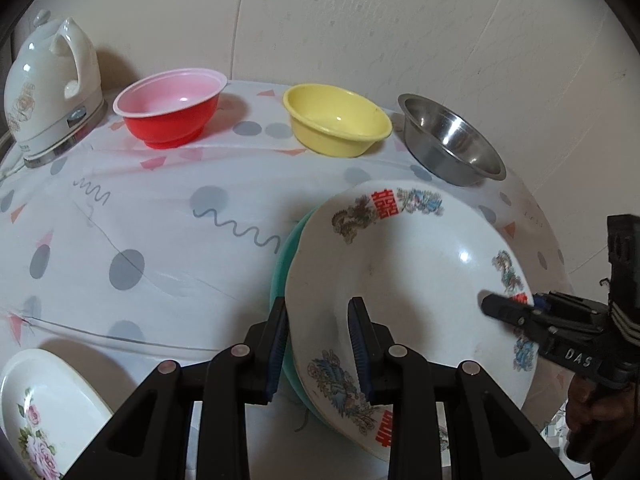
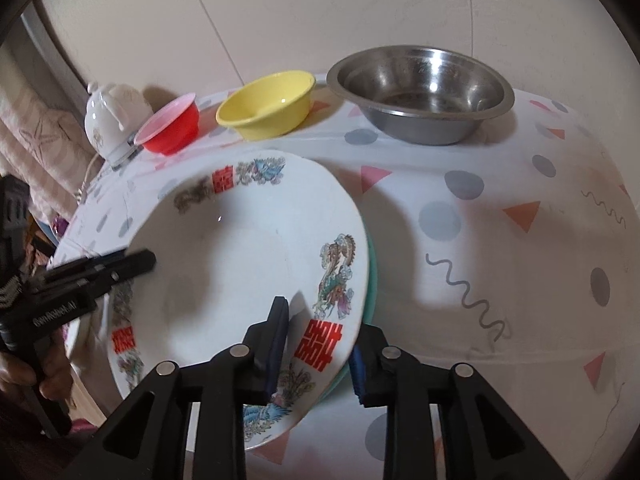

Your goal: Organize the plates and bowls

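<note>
A white plate with dragon and phoenix print [image 1: 404, 272] [image 2: 240, 260] lies stacked on a teal plate [image 1: 280, 276] [image 2: 372, 280]. My left gripper [image 1: 320, 344] is shut on the near left rim of the stacked plates, one pad above and one below. My right gripper [image 2: 318, 354] is shut on the opposite rim; it shows in the left wrist view [image 1: 508, 312]. The stack seems lifted and tilted above the table. A red bowl [image 1: 170, 108] [image 2: 172, 128], a yellow bowl [image 1: 338, 124] [image 2: 268, 104] and a steel bowl [image 1: 452, 140] [image 2: 420, 92] stand in a row at the back.
A white kettle [image 1: 48, 88] [image 2: 114, 116] stands at the back left. A white plate with pink roses [image 1: 36, 416] lies at the front left. A patterned cloth [image 1: 160, 248] [image 2: 500, 240] covers the table. A wall [image 1: 360, 20] runs close behind the bowls.
</note>
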### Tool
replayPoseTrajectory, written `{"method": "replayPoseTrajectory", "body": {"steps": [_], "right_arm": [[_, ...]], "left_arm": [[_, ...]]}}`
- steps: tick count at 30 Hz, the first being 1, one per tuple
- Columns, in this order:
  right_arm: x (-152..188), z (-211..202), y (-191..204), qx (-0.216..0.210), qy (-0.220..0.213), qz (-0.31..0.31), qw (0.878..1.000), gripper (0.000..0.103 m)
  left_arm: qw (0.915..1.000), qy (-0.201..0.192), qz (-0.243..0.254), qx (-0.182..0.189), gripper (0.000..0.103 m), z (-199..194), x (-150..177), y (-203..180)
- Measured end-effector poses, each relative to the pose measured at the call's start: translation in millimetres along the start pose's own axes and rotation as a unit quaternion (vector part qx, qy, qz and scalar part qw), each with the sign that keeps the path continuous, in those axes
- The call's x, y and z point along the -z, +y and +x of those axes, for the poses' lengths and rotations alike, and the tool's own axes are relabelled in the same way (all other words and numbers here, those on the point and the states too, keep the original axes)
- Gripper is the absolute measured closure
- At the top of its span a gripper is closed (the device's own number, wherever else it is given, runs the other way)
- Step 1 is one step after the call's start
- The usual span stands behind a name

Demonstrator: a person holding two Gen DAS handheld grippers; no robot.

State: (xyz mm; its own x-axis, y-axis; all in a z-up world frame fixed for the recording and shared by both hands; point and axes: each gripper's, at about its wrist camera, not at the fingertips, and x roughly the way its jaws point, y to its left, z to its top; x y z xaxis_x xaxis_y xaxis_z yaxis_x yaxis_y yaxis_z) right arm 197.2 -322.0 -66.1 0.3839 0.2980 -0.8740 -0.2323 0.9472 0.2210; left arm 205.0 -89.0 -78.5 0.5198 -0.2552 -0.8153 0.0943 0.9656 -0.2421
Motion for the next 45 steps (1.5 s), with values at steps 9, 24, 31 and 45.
{"method": "replayPoseTrajectory", "body": {"steps": [9,24,31,45], "right_arm": [[-3,3,7,0.025,-0.003,-0.017,1.000,0.071],[-4,0,11,0.048,-0.011,-0.026,0.998,0.069],[-7,-16,8,0.068,-0.034,-0.022,0.997,0.066],[-10,-32,22,0.015,-0.058,-0.034,0.998,0.066]], "left_arm": [[1.0000,-0.003,-0.003,-0.007,0.073,-1,-1,2],[0.9997,-0.001,-0.002,-0.026,0.070,-3,1,1],[0.9991,-0.009,-0.014,-0.038,0.065,-9,2,3],[0.9954,-0.040,-0.046,-0.073,0.062,-36,11,10]]}}
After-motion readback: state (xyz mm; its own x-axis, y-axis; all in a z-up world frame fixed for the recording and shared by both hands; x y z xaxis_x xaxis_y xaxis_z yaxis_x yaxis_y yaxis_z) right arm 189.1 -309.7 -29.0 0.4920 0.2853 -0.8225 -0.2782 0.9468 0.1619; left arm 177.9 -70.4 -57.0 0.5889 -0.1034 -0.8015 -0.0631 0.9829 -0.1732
